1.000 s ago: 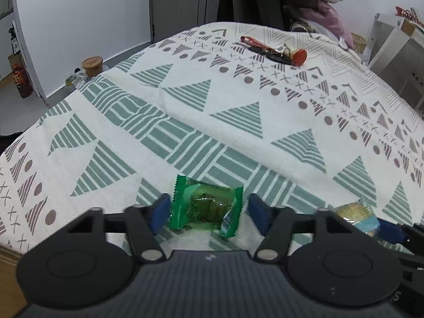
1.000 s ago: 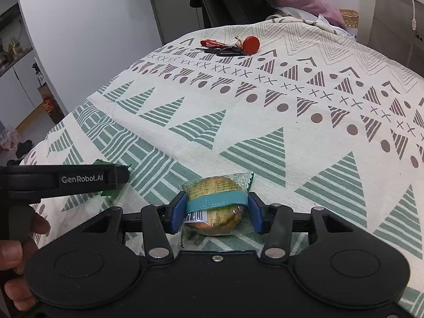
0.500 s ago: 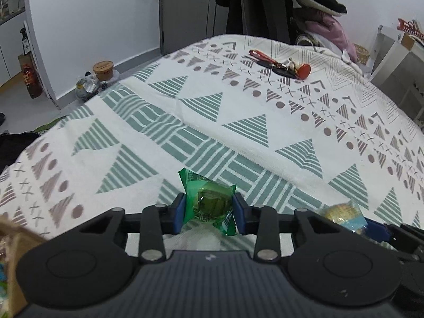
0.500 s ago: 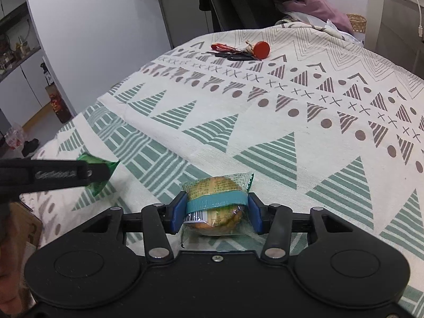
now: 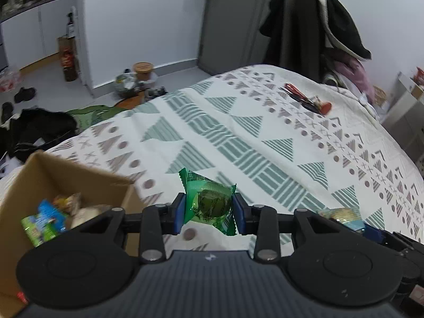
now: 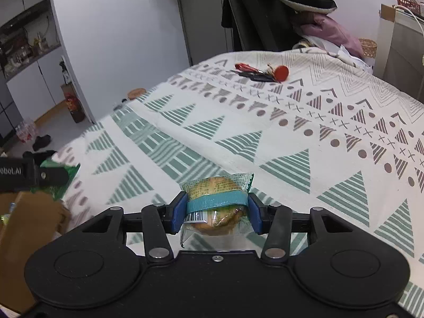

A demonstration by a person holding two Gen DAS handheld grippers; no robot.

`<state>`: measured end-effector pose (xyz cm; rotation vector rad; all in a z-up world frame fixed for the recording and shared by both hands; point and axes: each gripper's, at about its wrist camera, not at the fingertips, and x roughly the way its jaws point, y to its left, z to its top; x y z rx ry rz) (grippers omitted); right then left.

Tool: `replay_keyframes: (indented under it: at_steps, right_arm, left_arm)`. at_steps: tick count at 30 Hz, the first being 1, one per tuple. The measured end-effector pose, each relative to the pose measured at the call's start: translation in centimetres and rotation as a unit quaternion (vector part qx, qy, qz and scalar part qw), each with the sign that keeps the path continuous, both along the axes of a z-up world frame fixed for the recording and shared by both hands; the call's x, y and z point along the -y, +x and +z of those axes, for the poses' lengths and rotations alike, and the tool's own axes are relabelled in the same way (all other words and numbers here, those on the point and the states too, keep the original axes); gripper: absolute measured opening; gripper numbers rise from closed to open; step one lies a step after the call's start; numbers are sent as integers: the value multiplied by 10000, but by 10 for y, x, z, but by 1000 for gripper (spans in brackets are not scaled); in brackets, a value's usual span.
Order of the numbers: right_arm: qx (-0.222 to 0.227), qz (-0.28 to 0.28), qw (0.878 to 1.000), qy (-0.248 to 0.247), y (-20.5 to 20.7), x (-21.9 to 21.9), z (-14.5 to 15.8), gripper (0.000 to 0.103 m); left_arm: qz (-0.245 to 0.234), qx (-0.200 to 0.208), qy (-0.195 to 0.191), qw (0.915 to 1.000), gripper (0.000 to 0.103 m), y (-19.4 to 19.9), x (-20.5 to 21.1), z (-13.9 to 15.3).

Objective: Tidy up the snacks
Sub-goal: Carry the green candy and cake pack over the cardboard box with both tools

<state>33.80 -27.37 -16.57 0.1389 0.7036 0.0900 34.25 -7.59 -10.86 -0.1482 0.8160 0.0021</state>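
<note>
both grippers loaded over the patterned bedspread

patterned bedspread [image 5: 265, 143] fills the scene, cream with green striped triangles and brown dots, a grey wall and hanging dark coats behind it. far up the cover lies a bunch of keys with a red tag [image 6: 261, 73].

left gripper [image 5: 208, 213] is up off the fabric, its blue pads pressed in on a green snack packet [image 5: 209, 204]; the wrapper's crimped ends stick out above and below the pinch, a round dark sweet showing through the middle. down at the left sits a cardboard box [image 5: 53, 177], open at the top, with a blue-and-green packet [image 5: 43, 221] and other wrapped bits inside, too blurred to name. the green snack packet hangs just right of the box's near corner, above the bedspread and not over the opening.

over to the right gripper [image 6: 216, 213]: pads squeezed on a clear-wrapped bun [image 6: 217, 206] with a teal band across it, barcode at the lower left. it is held above the cover's front edge. from this view the left gripper pokes in at the left edge, green wrapper peeking past it, the brown box below.
</note>
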Motion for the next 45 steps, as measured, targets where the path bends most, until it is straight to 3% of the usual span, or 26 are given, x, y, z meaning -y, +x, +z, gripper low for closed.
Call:
replay_keyframes:
  at_steps: [22,29,45]
  right_arm:
    - [496,62,9987,91,-58,-30,59,47]
    - [565,144,9980,233,-65,-51,69,47]
    - [677,560,9960,169,-55,-137,89,47]
  left_arm:
    - [407,354,-374,9978,36,-62,-47,42]
    - [817,404,-518,9945,36,-72,-79,52]
    - [1350,227,-1200,9833,36,-71,-157,36]
